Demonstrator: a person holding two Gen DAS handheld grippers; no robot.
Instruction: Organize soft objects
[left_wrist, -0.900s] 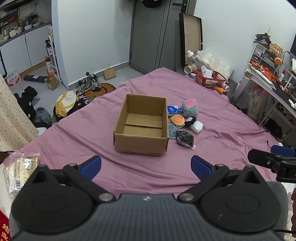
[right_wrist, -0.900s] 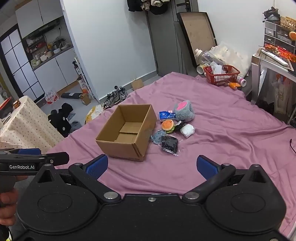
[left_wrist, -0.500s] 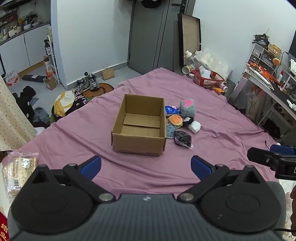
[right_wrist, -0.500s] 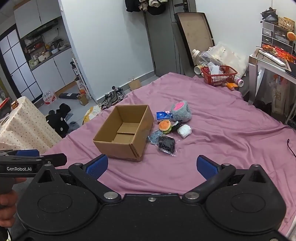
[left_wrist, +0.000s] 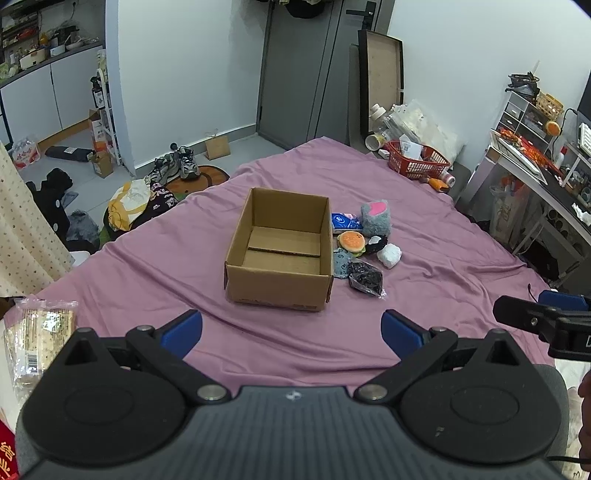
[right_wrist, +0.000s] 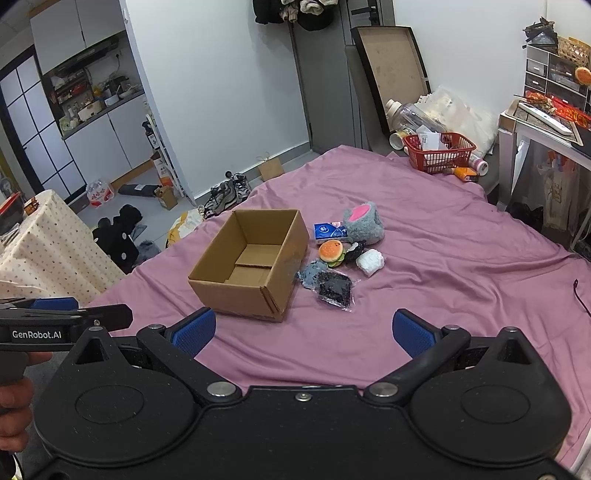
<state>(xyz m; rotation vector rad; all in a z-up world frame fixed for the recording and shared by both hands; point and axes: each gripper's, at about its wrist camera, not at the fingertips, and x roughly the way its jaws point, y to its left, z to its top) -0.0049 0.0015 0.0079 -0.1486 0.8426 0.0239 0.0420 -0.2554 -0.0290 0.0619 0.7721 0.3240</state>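
A red basket (right_wrist: 439, 152) is sitting at the bed's far corner; sneakers (right_wrist: 226, 192) are lying on the floor beyond.

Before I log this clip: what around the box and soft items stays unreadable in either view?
- Pale blue-grey soft item: the brown cardboard box wall hides part of it in the left wrist view.
- Small black-and-white plush: too small to identify, both views.
- Blue tissue pack: print too small to read.
- Box's near inside floor: hidden by its front wall.

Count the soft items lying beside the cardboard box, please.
7 visible: blue tissue pack, grey-pink plush, burger toy, black-white item, white lump, blue-grey cloth, black packet. More may be hidden.
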